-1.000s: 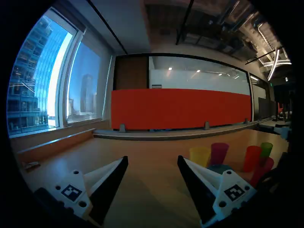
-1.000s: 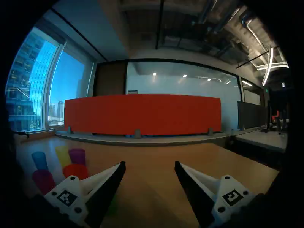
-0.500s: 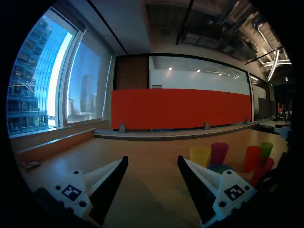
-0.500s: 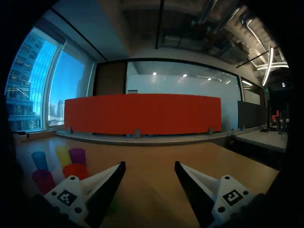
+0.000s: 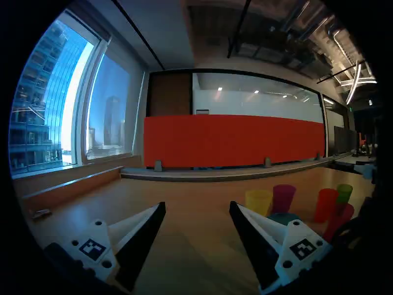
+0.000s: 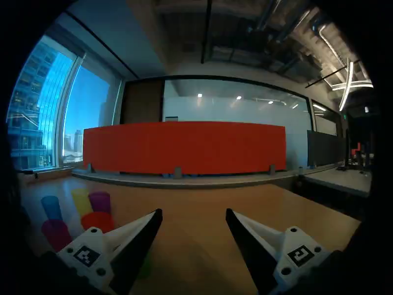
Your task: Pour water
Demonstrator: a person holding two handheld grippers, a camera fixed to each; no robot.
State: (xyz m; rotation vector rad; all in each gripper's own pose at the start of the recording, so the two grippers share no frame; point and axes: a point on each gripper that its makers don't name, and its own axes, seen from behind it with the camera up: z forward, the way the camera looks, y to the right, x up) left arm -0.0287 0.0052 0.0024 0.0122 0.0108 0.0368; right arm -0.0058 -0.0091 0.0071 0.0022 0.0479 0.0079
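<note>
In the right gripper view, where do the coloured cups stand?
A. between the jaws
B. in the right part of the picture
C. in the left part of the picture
C: the cups stand at the left edge, beside the right gripper, whose open jaws hold nothing.

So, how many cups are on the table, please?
6: yellow cup, purple cup, teal cup, orange cup, green cup, pink cup, clustered at right in the left gripper view; others may be hidden.
</note>
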